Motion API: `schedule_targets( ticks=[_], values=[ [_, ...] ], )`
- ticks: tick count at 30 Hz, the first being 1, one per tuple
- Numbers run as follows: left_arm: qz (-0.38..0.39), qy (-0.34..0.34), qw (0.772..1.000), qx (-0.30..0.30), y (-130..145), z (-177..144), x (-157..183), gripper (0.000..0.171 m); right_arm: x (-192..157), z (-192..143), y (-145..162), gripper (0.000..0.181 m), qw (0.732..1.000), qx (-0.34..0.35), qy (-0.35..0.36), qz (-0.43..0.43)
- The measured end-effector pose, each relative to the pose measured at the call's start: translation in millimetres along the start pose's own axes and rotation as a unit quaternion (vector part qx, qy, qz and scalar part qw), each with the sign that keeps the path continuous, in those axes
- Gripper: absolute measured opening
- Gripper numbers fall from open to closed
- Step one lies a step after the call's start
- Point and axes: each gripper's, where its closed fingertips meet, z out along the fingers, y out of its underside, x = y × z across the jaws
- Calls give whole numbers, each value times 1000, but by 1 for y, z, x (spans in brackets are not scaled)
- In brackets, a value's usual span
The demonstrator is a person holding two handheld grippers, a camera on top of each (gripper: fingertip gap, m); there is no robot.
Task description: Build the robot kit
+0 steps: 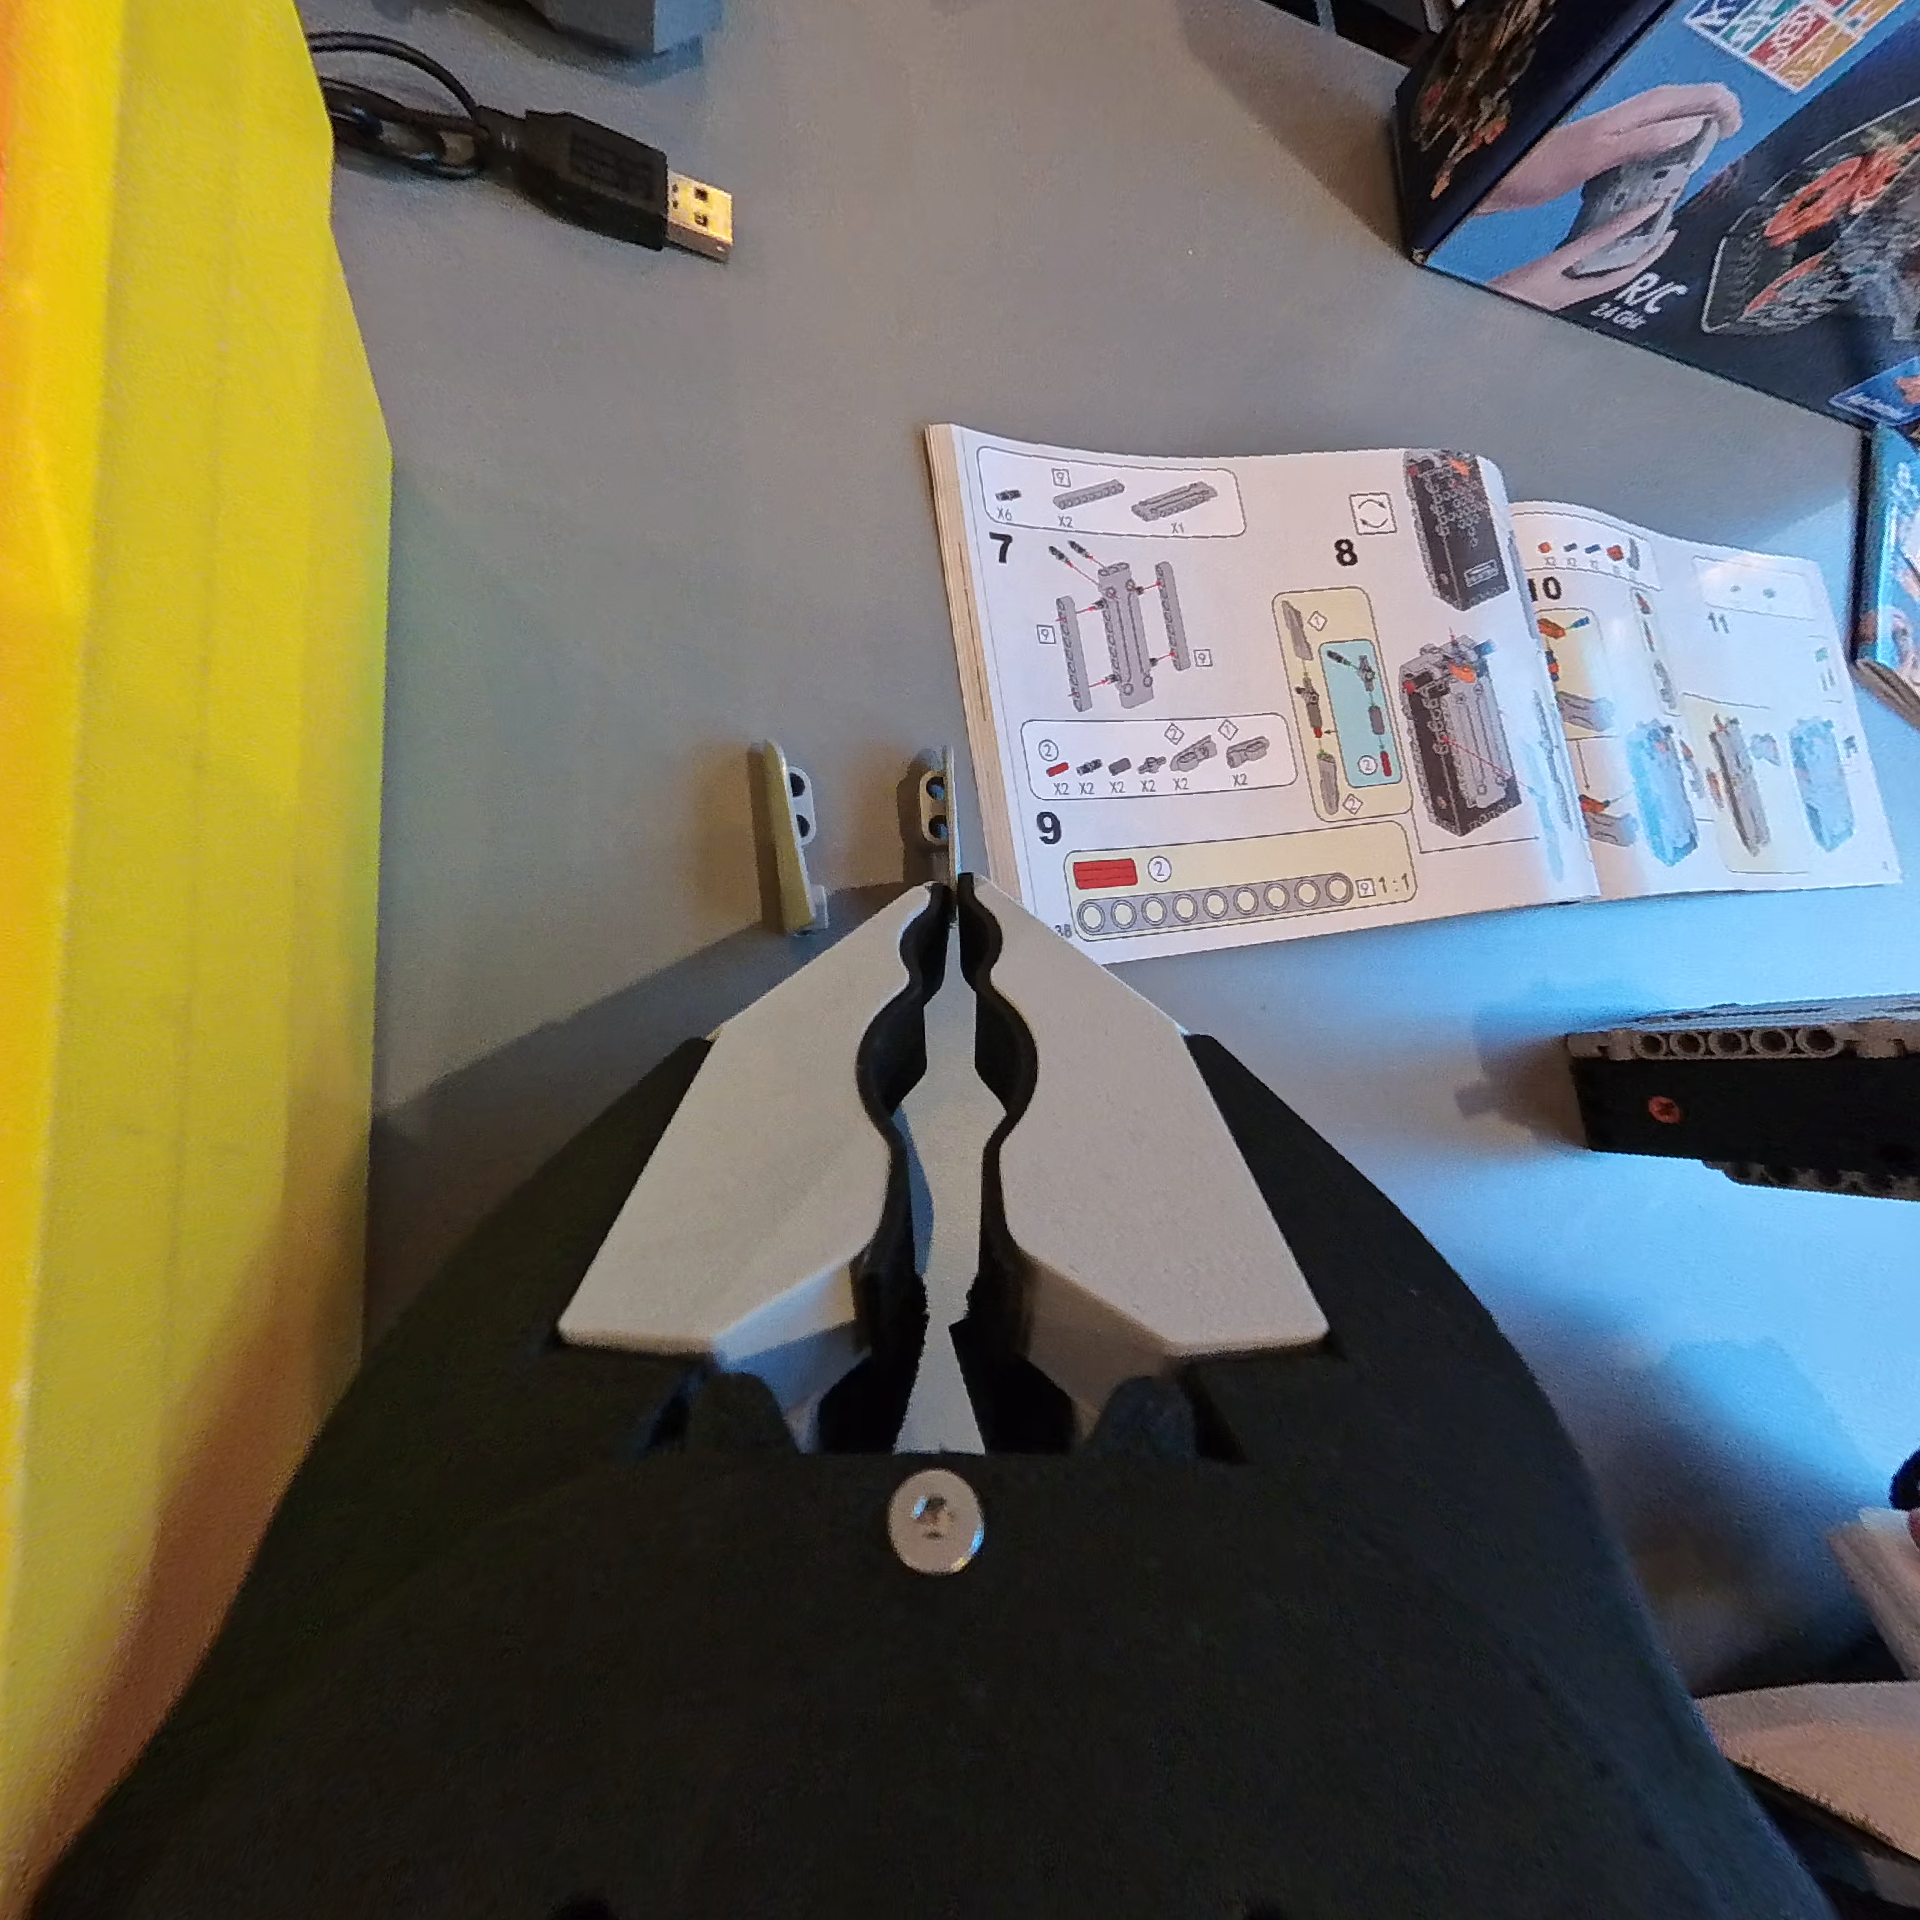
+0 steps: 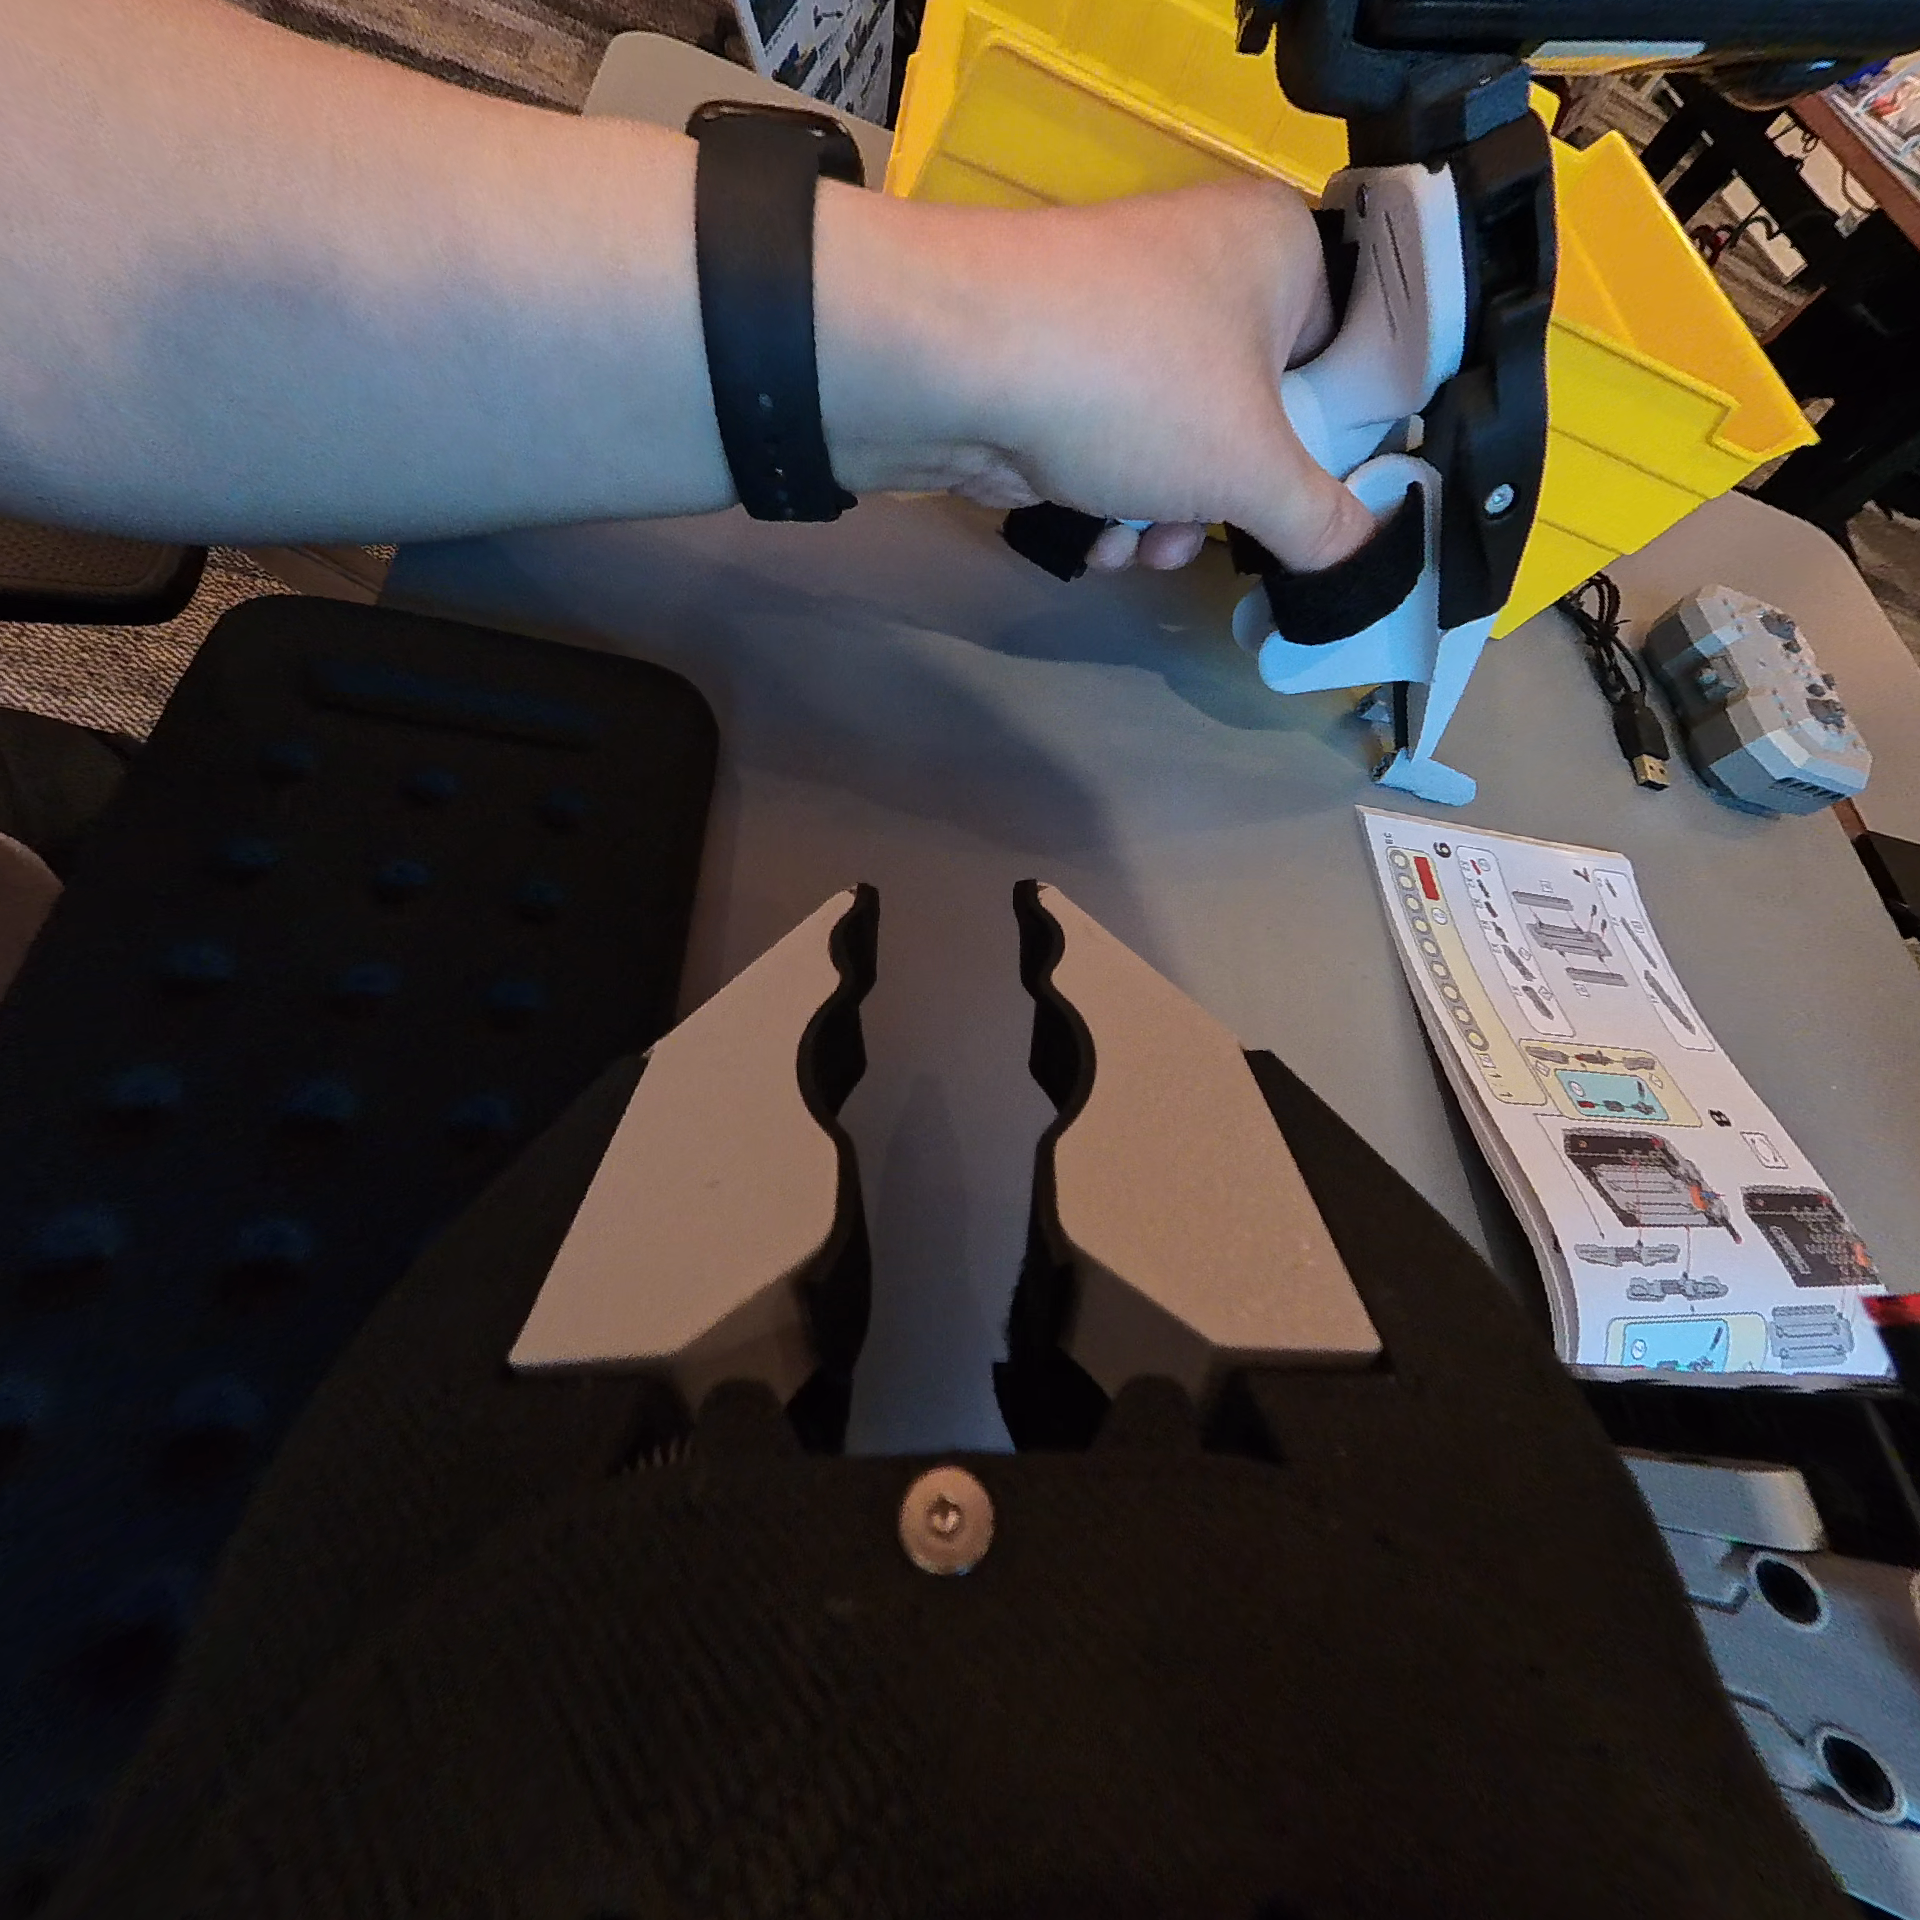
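Note:
My left gripper [image 1: 954, 902] points down at the grey table [image 1: 644, 582], its jaws almost closed on the end of a small grey holed beam [image 1: 935, 805]. A second grey beam [image 1: 787, 842] lies just left of it. In the right wrist view a bare hand with a black wristband [image 2: 764, 312] holds that left gripper [image 2: 1418, 774] tip-down beside the yellow bin [image 2: 1143, 135]. My right gripper [image 2: 945, 896] is open and empty, hovering over bare table [image 2: 935, 707]. An open instruction booklet [image 1: 1299, 675] lies right of the left gripper and also shows in the right wrist view [image 2: 1621, 1091].
The yellow bin's wall [image 1: 187, 727] stands close on the left. A USB cable [image 1: 644, 197], a printed box [image 1: 1714, 156] and a black-and-grey brick assembly [image 1: 1745, 1091] lie around. A black studded board [image 2: 312, 1039], a grey controller [image 2: 1756, 707] and grey holed parts [image 2: 1818, 1662] show too. The grippers' ends are close to 20 cm from one another. The grey controller [image 2: 1756, 707] is closer to my left gripper, around 20 cm from its tips; the right tips are 35 cm off.

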Motion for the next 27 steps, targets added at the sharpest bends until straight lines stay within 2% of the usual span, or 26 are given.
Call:
schedule_targets(
  ticks=[3, 8, 15, 18, 22, 27],
  values=[
    [3, -5, 1000, -1, 0, 1, -1, 0, -1, 0, 0, 26, 1000, 0, -1, -4],
    [11, -11, 1000, -10, 3, 3, -1, 14, -1, 1, 1, 26, 1000, -2, -2, -4],
    [32, -26, 999, 1, 0, 3, -3, 5, -1, 1, 2, 26, 1000, -4, -5, -3],
    [34, -28, 999, 4, -1, 2, -2, 8, -1, 1, 3, 26, 1000, -5, -5, -4],
    [57, -68, 996, -9, 0, 5, -8, 14, -2, 1, 3, 26, 1000, -4, -7, -4],
    [62, -60, 996, -29, 1, 11, 0, 13, -2, 1, 3, 26, 1000, -7, -4, -12]
  ],
)
